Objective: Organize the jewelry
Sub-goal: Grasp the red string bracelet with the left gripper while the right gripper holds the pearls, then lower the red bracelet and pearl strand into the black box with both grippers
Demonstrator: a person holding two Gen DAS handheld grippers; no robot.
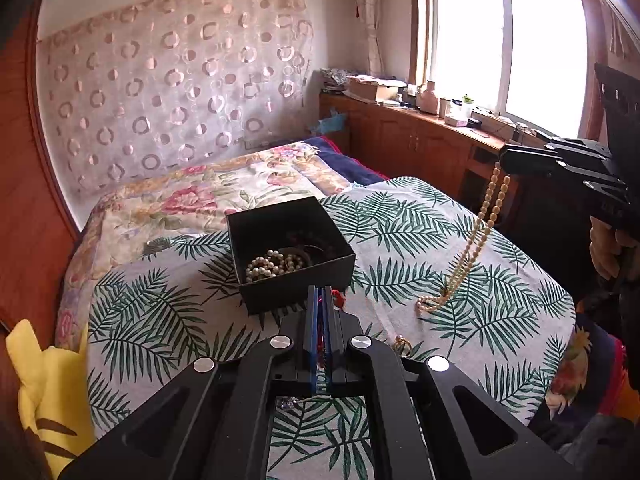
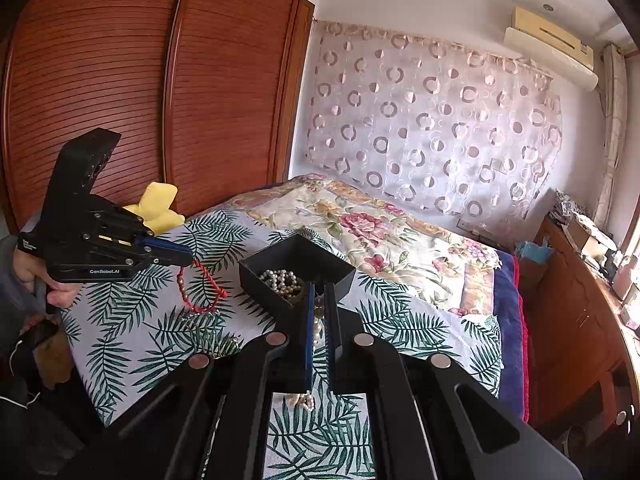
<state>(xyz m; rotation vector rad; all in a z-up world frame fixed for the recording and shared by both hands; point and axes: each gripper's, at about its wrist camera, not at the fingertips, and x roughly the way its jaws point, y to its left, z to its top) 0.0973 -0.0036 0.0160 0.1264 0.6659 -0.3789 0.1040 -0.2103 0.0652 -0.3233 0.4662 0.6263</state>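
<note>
A black open box (image 1: 294, 286) (image 2: 256, 282) stands on the palm-leaf cloth (image 1: 160, 320) on the bed, with a pearl strand (image 1: 270, 264) (image 2: 282, 280) coiled inside. My left gripper (image 1: 320, 290) (image 2: 189, 258) hovers just short of the box, shut on a red bead necklace (image 2: 202, 286) that hangs down to the cloth. My right gripper (image 2: 319, 286) (image 1: 502, 160) is raised to the right of the box. It is shut on a cream bead necklace (image 1: 486, 216) (image 2: 318, 320) whose lower end rests on the cloth.
A gold ring (image 1: 402, 346) and small silvery pieces (image 2: 230, 340) lie on the cloth near the front. A yellow plush (image 1: 44, 380) sits at the bed's left edge by the wooden wardrobe (image 2: 160, 80). A cluttered wooden cabinet (image 1: 420, 132) runs under the window.
</note>
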